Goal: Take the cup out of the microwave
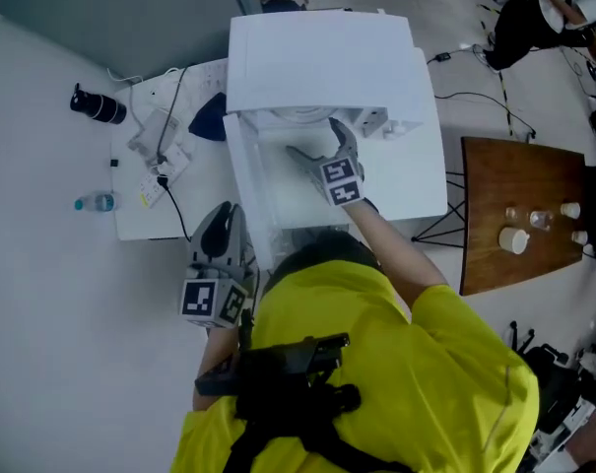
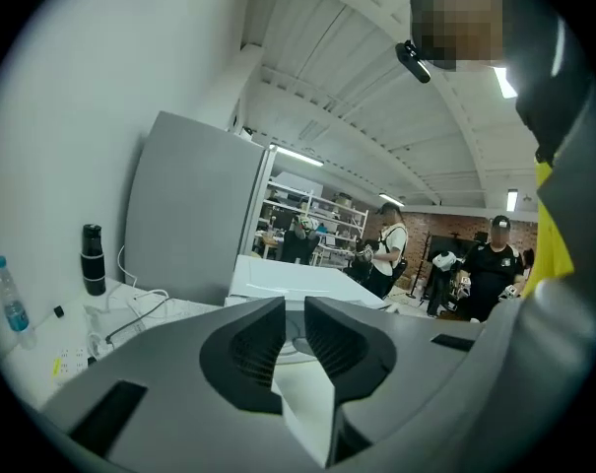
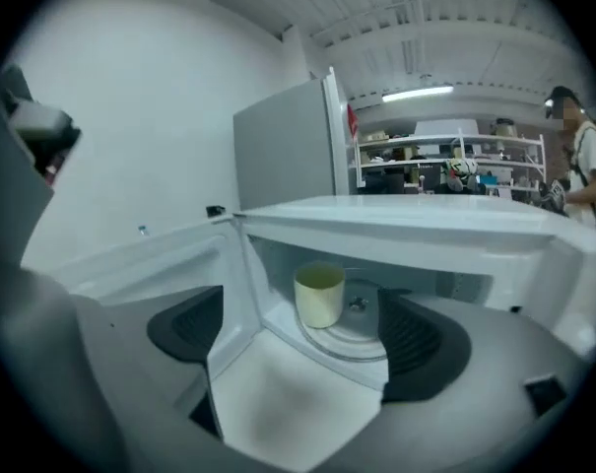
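Right tool (image 3: 302, 341) gapes wide at the open microwave's (image 3: 406, 217) mouth, cup (image 3: 319, 297) untouched farther in, room either side; left tool (image 2: 295, 331) narrow, empty.

White microwave (image 1: 317, 57), with a pale yellow cup (image 3: 319, 296) inside it. Right of the microwave, a brown wood-grain table (image 1: 519, 175). In front of the microwave, a bright yellow shirt (image 1: 406, 363).

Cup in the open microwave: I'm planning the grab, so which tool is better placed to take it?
Right. The right tool is at the mouth of the microwave, jaws wide apart and empty, with the cup straight ahead. The left tool hangs back beside the door, jaws barely apart.
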